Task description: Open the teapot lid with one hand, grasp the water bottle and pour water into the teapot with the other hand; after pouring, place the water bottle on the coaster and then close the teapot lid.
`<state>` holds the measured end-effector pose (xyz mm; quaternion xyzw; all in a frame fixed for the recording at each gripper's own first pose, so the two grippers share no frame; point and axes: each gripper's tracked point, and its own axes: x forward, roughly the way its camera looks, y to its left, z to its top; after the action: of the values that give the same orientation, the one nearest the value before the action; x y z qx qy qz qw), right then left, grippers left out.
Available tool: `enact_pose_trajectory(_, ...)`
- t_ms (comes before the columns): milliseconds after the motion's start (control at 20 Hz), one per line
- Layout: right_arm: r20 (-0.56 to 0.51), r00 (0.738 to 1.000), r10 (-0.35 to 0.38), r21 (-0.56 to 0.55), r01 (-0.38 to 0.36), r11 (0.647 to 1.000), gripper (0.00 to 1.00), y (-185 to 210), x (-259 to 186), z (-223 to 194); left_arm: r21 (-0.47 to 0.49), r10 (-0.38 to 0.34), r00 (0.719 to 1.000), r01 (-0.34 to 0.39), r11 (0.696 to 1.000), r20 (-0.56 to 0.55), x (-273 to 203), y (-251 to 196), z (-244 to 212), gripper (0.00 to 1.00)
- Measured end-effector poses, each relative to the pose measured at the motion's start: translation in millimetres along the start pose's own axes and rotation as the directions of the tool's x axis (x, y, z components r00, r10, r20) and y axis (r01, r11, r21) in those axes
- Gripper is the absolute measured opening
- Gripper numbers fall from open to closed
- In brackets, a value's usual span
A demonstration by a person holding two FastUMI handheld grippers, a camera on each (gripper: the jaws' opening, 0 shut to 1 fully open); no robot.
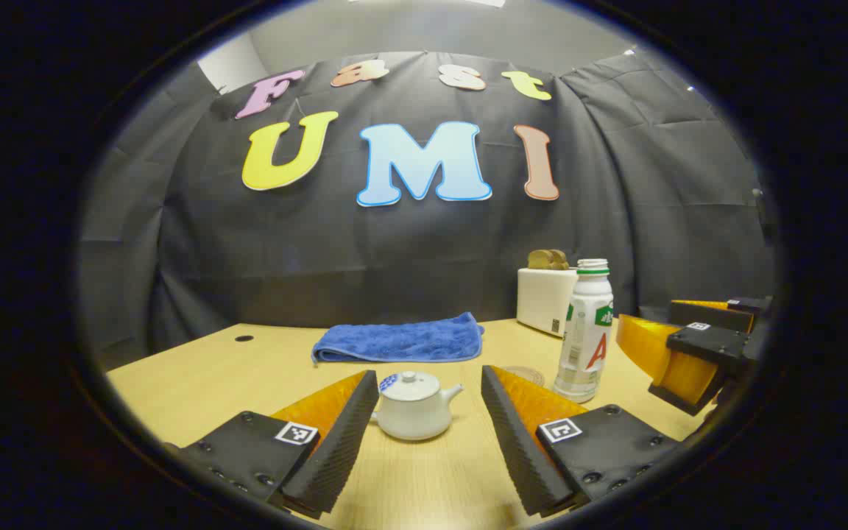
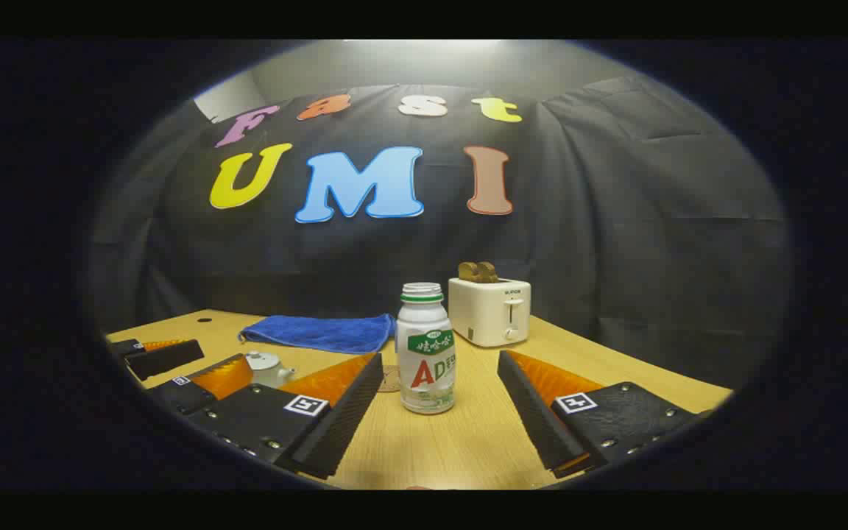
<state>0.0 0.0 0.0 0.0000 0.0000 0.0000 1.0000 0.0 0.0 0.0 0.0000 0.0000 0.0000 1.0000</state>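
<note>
A small white teapot (image 1: 415,407) with its lid (image 1: 409,385) on sits on the wooden table, just ahead of my open left gripper (image 1: 430,384), whose fingers flank it without touching. The white water bottle (image 2: 427,350) with a green neck ring and no cap stands upright, straight ahead of my open right gripper (image 2: 440,365). In the left gripper view the bottle (image 1: 584,331) stands right of the teapot, with the round coaster (image 1: 525,375) beside its base. The teapot (image 2: 266,366) peeks out behind the left gripper (image 2: 174,362) in the right gripper view, and the coaster (image 2: 390,379) lies just left of the bottle.
A folded blue towel (image 1: 400,340) lies at the back of the table (image 1: 196,383). A white toaster (image 2: 490,311) holding bread stands behind the bottle. A small dark hole (image 1: 244,338) marks the table's far left.
</note>
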Motion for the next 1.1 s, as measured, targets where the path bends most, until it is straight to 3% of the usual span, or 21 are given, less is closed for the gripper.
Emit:
enact_pose_trajectory(50, 0.002, 1.0, 0.001, -0.004, -0.001, 1.0, 0.96, -1.3, 2.0, 2.5, -0.004, 0.003, 1.0, -0.003, 1.0, -0.001, 5.2, 3.1, -0.1, 0.93)
enact_pose_trajectory(100, 0.003, 1.0, 0.006, -0.009, -0.006, 1.0, 0.96, -1.5, 3.7, 3.6, -0.008, 0.005, 1.0, -0.005, 1.0, -0.005, 11.8, 4.9, 1.7, 0.96)
enact_pose_trajectory(150, 0.005, 1.0, 0.01, -0.011, -0.01, 1.0, 0.97, -1.7, 5.1, 6.3, -0.011, 0.009, 1.0, -0.009, 1.0, -0.008, 17.6, 7.5, 0.2, 0.91)
enact_pose_trajectory(300, 0.01, 1.0, 0.027, -0.016, -0.027, 1.0, 0.97, 0.2, 8.9, 15.5, -0.004, 0.022, 1.0, -0.022, 1.0, -0.022, 38.0, 15.2, -0.1, 0.94)
enact_pose_trajectory(400, 0.015, 0.999, 0.036, -0.02, -0.036, 0.999, 0.96, 0.3, 13.4, 19.7, -0.019, 0.01, 0.999, -0.011, 1.0, -0.048, 52.2, 14.9, -7.7, 0.86)
enact_pose_trajectory(600, 0.019, 0.998, 0.053, -0.018, -0.052, 0.998, 0.96, 3.3, 19.8, 24.0, -0.025, 0.013, 0.997, -0.015, 1.0, -0.082, 74.0, 16.8, -17.0, 0.83)
enact_pose_trajectory(650, 0.016, 0.998, 0.058, -0.016, -0.058, 0.998, 0.96, 4.5, 21.4, 22.9, -0.024, 0.018, 0.996, -0.02, 1.0, -0.088, 78.1, 18.1, -17.5, 0.72)
enact_pose_trajectory(700, 0.011, 0.998, 0.063, -0.014, -0.062, 0.998, 0.96, 5.5, 22.8, 20.5, -0.02, 0.021, 0.995, -0.023, 1.0, -0.094, 80.5, 18.3, -19.6, 0.79)
enact_pose_trajectory(750, 0.006, 0.998, 0.067, -0.011, -0.067, 0.998, 0.96, 5.9, 23.7, 19.7, -0.016, 0.025, 0.995, -0.027, 1.0, -0.102, 83.7, 19.5, -20.5, 0.76)
enact_pose_trajectory(850, 0.002, 0.998, 0.067, -0.005, -0.067, 0.998, 0.96, 4.2, 25.6, 17.2, -0.013, 0.036, 0.993, -0.038, 0.999, -0.111, 88.5, 21.9, -23.6, 0.6)
enact_pose_trajectory(1100, -0.011, 0.998, 0.064, -0.007, -0.064, 0.998, 0.96, -0.6, 30.9, 11.5, 0.014, 0.049, 0.989, -0.048, 0.999, -0.14, 92.5, 24.0, -31.2, 0.54)
